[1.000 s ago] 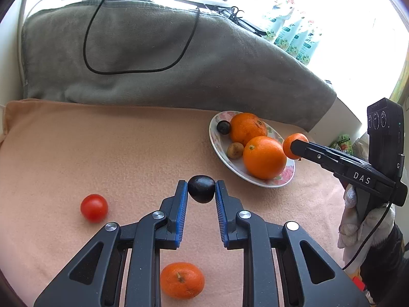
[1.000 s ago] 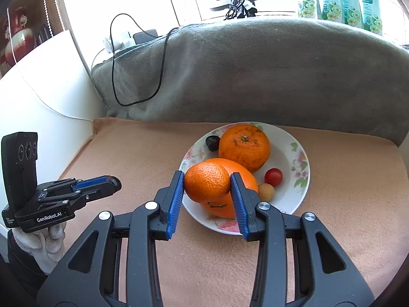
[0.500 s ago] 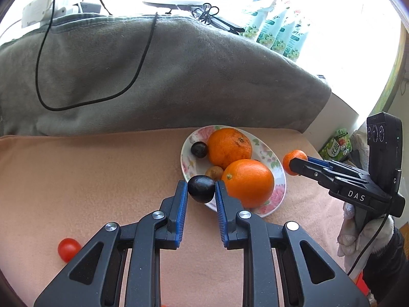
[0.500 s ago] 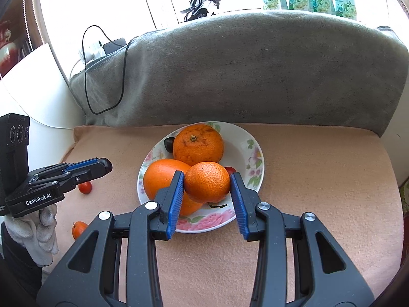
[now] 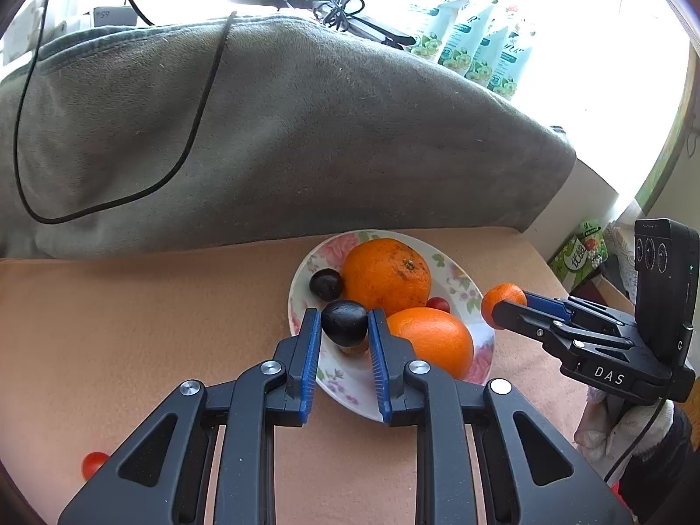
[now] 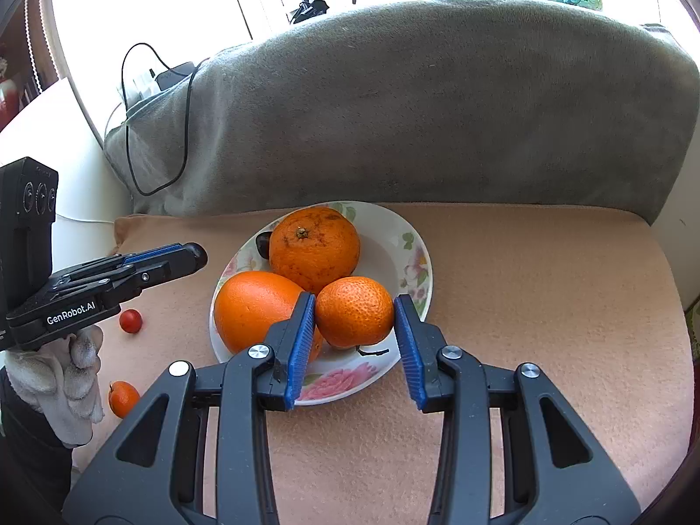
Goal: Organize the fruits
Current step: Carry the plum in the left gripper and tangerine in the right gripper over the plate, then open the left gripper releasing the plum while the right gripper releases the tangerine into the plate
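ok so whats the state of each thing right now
left gripper: shut on dark plum, over the plate
right gripper: shut on mandarin, over the plate
plate: holds two oranges, another plum
tomato: loose on the cloth
small mandarin: loose on the cloth

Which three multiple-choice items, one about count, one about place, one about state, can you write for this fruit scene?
1. Large oranges on the plate: A one; B two; C four.
2. The loose small mandarin lies: A on the plate; B on the peach cloth; C on the grey blanket.
3. The right gripper is: A open and empty; B shut on a second mandarin; C shut on a tomato.

Key: B, two big oranges sit there; B, it rests on cloth left of the plate; B, both pads press the fruit.
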